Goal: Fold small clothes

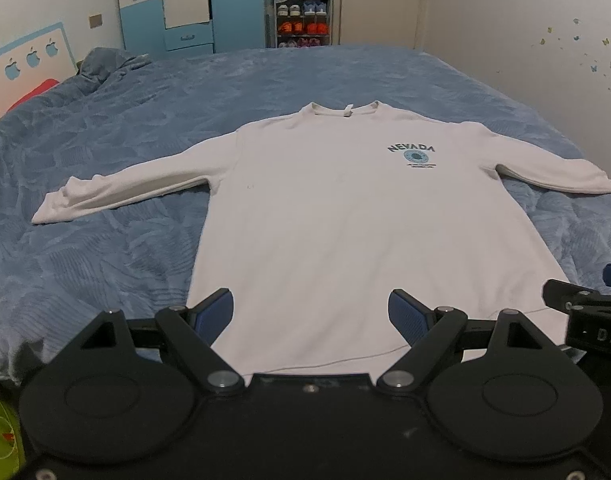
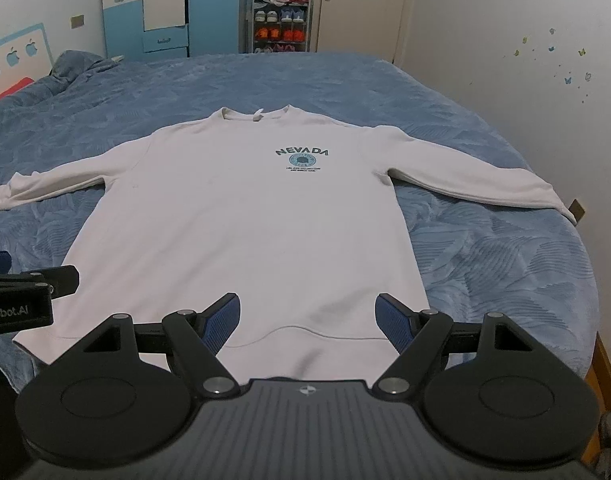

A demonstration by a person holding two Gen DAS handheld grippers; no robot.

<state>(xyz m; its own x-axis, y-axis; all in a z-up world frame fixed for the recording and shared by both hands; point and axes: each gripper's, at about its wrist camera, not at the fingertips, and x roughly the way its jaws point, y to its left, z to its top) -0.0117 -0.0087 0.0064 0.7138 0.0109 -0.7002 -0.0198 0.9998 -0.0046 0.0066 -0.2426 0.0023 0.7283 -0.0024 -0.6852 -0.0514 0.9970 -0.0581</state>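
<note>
White sweatshirt (image 1: 345, 220) lies spread flat, print side up, on the blue bedspread (image 1: 105, 260), both grippers poised at its hem.

Collar points away from the cameras toward the shoe rack (image 1: 302, 16) and door, hem nearest, so the long axis of the body runs straight ahead from the tongs; sleeves stretch out to either side, across that axis. Left gripper (image 1: 310, 314) sits over the hem, jaws wide apart, blue pads (image 1: 211, 314) clear of each other and holding nothing, cloth showing between them. Right gripper (image 2: 308, 318) is just beside it, likewise spread wide and empty, over the hem's right half. Whether either touches the fabric, I can't tell.
</note>
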